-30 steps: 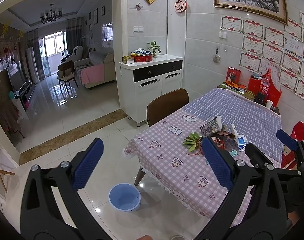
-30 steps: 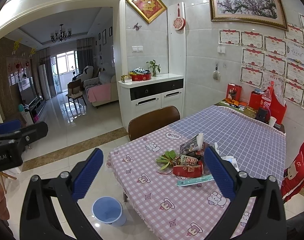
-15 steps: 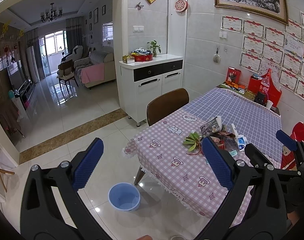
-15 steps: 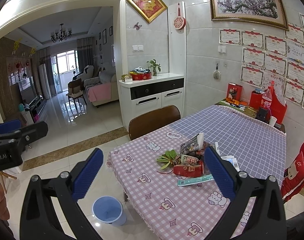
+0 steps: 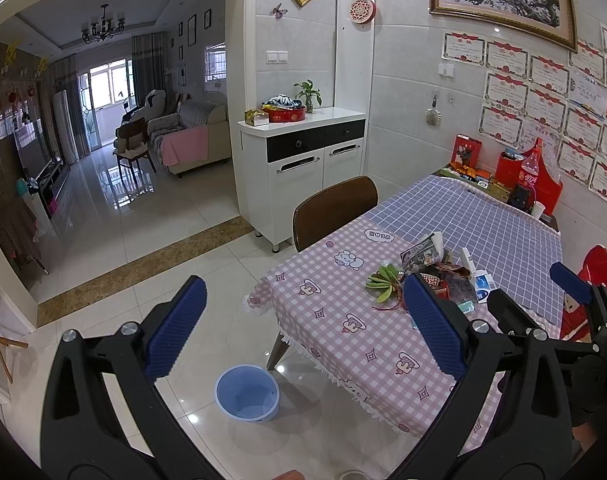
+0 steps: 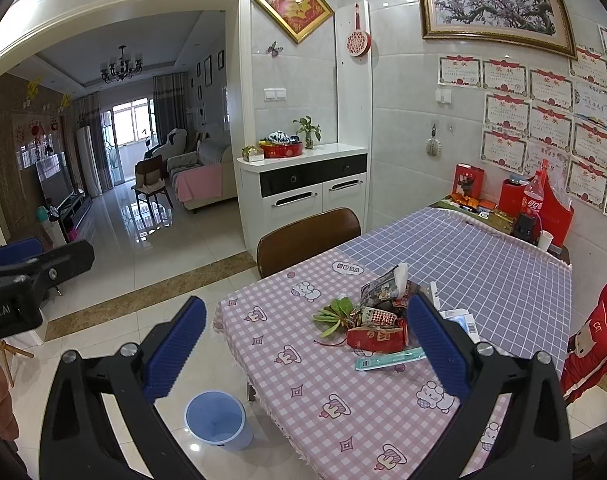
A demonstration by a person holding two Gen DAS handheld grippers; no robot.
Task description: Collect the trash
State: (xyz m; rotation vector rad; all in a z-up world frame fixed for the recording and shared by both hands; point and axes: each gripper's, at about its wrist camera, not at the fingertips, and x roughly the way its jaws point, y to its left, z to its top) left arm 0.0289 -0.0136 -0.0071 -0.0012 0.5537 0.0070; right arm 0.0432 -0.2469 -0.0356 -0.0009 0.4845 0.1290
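Left hand-held gripper (image 5: 303, 328): jaws spread wide, empty, above the floor. Right hand-held gripper (image 6: 307, 344): jaws spread wide, empty. Trash pile (image 6: 377, 320): on checked tabletop (image 6: 343, 396), ahead of right hand-held gripper, near its right finger. Blue bin (image 5: 247, 398): on floor, below and between left fingers.
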